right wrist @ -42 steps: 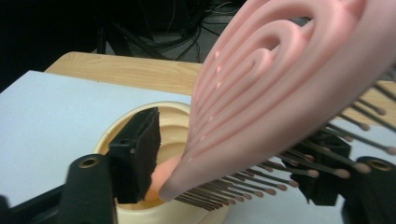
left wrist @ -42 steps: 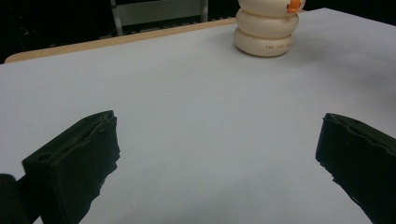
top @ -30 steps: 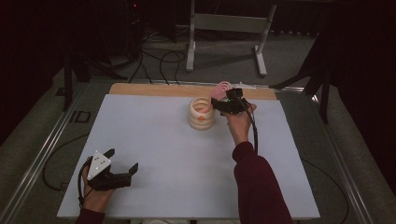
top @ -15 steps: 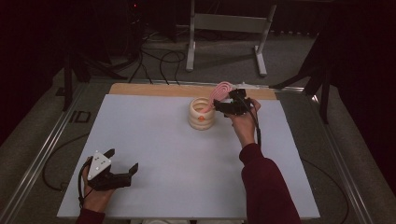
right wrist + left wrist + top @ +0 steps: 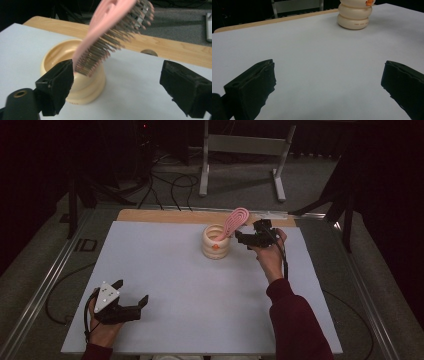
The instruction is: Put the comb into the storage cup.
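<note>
A cream ringed cup (image 5: 216, 245) stands at the far middle of the white table (image 5: 165, 285). A pink hairbrush (image 5: 235, 222) stands in it, head up and leaning right. My right gripper (image 5: 241, 238) hovers just right of the cup, open; its jaws have just been opening. In the right gripper view the brush (image 5: 112, 30) leans free above the cup (image 5: 85, 85), its bristles close to the left jaw, and my gripper's (image 5: 117, 85) pads press on nothing. My left gripper (image 5: 131, 292) rests open at the front left, with nothing between the jaws (image 5: 328, 85); the cup (image 5: 355, 15) is far ahead.
A wooden strip (image 5: 165, 215) runs along the table's far edge. Behind it on the floor stand a metal frame (image 5: 245, 150) and loose cables (image 5: 170, 180). Metal rails (image 5: 55, 270) border the table's sides.
The right gripper has let go of the hairbrush, opened wider and drawn back a little to the right. The brush stays leaning in the cup. The left gripper has not moved.
</note>
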The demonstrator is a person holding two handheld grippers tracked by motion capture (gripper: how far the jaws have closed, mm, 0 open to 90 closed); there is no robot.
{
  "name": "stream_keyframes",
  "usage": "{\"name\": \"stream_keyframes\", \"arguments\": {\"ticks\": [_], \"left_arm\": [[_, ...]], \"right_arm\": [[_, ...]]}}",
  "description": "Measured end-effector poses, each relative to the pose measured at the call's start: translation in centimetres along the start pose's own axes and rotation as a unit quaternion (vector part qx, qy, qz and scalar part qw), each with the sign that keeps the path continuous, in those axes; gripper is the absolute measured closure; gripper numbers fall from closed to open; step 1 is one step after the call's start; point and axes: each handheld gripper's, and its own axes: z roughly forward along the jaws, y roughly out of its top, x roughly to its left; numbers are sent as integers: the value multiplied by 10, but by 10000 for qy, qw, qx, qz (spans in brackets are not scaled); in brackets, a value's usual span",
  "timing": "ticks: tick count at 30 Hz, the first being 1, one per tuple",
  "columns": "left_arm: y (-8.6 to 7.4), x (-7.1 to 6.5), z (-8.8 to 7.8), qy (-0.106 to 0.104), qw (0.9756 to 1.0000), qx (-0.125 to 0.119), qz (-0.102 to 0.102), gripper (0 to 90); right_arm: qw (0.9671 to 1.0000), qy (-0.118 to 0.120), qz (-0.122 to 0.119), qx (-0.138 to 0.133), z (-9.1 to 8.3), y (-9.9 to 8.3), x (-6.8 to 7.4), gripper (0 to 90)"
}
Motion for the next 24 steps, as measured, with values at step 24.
{"name": "stream_keyframes", "arguments": {"ticks": [24], "left_arm": [[1, 0, -1, 51, 10000, -47, -13, 1]], "right_arm": [[10000, -37, 26, -57, -30, -25, -16, 85]]}}
